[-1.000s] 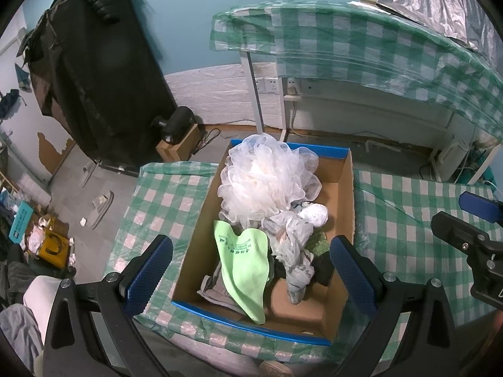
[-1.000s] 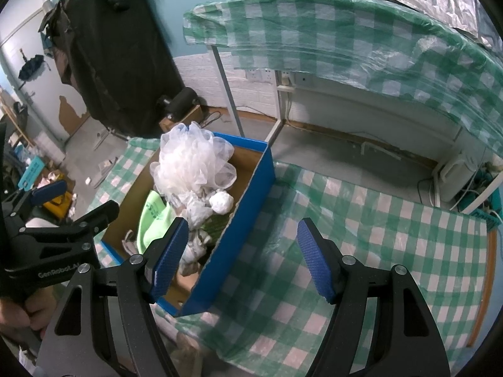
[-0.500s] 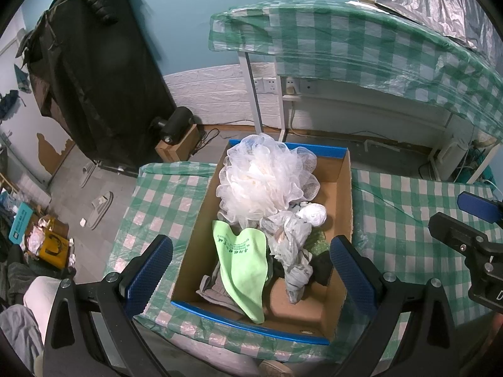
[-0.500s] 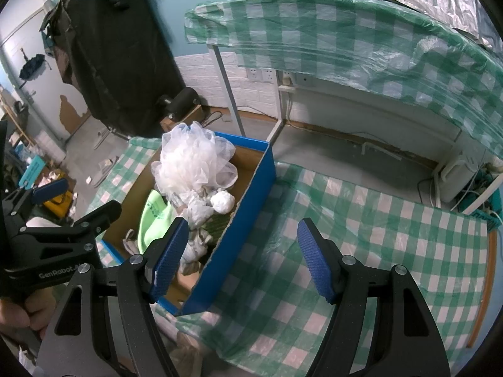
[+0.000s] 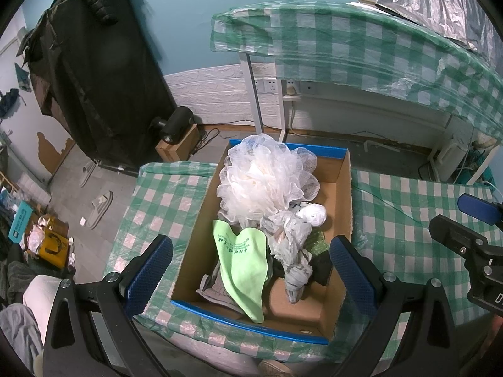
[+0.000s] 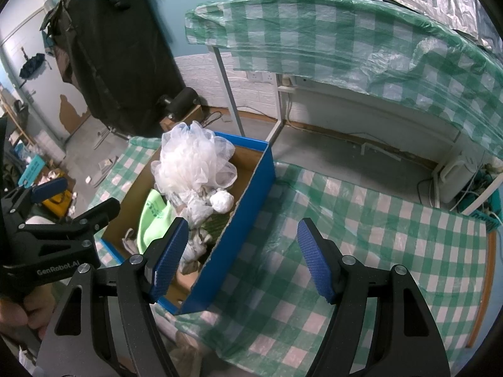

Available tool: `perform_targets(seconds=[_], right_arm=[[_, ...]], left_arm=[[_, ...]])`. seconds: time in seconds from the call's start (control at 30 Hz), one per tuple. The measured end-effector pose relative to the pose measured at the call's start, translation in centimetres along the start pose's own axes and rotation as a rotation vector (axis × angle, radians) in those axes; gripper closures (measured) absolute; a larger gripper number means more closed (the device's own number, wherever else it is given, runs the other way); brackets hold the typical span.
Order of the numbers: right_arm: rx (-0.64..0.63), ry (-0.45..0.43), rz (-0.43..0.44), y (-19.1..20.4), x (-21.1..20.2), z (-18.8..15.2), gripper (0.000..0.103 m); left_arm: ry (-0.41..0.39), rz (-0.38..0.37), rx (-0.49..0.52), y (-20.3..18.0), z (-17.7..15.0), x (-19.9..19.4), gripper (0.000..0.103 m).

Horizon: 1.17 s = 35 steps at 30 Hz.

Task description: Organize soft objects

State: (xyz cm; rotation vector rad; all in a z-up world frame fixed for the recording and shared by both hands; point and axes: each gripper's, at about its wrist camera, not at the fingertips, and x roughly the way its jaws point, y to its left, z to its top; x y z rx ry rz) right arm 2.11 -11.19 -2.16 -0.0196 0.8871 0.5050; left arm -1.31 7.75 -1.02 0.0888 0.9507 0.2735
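A blue-sided cardboard box (image 5: pixel 341 185) (image 6: pixel 254 188) sits on the green-checked table. Inside lie a white mesh bath pouf (image 5: pixel 267 179) (image 6: pixel 191 163), a light green cloth (image 5: pixel 243 267) (image 6: pixel 152 216), crumpled white plastic bags (image 5: pixel 292 235) (image 6: pixel 196 210), a small white ball (image 5: pixel 312 215) (image 6: pixel 221 201), grey fabric and something dark. My left gripper (image 5: pixel 251 270) hovers open over the near end of the box, empty. My right gripper (image 6: pixel 242 257) hangs open and empty above the box's right wall and the tablecloth (image 6: pixel 361 235).
A second checked table (image 5: pixel 361 47) stands behind across a floor gap. A black covered rack (image 5: pixel 94 72) stands at the left, with slippers (image 5: pixel 100 204) and clutter on the floor. The box's right side faces bare tablecloth (image 5: pixel 408 207).
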Motion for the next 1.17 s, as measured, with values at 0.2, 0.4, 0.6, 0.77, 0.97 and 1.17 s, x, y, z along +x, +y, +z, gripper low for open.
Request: perform_targets(seconds=[0.2, 0.4, 0.6, 0.77, 0.97, 1.17], right_arm=[[0.001, 0.002, 0.000, 0.04, 0.01, 0.05, 0.032], [0.002, 0.001, -0.001, 0.05, -0.02, 0.02, 0.032], [0.001, 0.001, 0.000, 0.07, -0.03, 0.03, 0.032], [0.000, 0.001, 0.000, 0.06, -0.05, 0.00, 0.032], [-0.002, 0.002, -0.001, 0.05, -0.10, -0.08, 0.032], [0.001, 0.001, -0.001, 0.06, -0.11, -0.06, 0.032]], left_arm=[[0.000, 0.000, 0.000, 0.06, 0.01, -0.02, 0.002], [0.000, 0.000, 0.000, 0.07, 0.00, -0.05, 0.002], [0.000, 0.000, 0.000, 0.03, -0.01, -0.05, 0.002], [0.001, -0.002, -0.001, 0.06, -0.02, -0.02, 0.002], [0.000, -0.004, 0.001, -0.04, -0.09, -0.11, 0.002], [-0.003, -0.002, 0.009, -0.34, -0.12, -0.47, 0.002]])
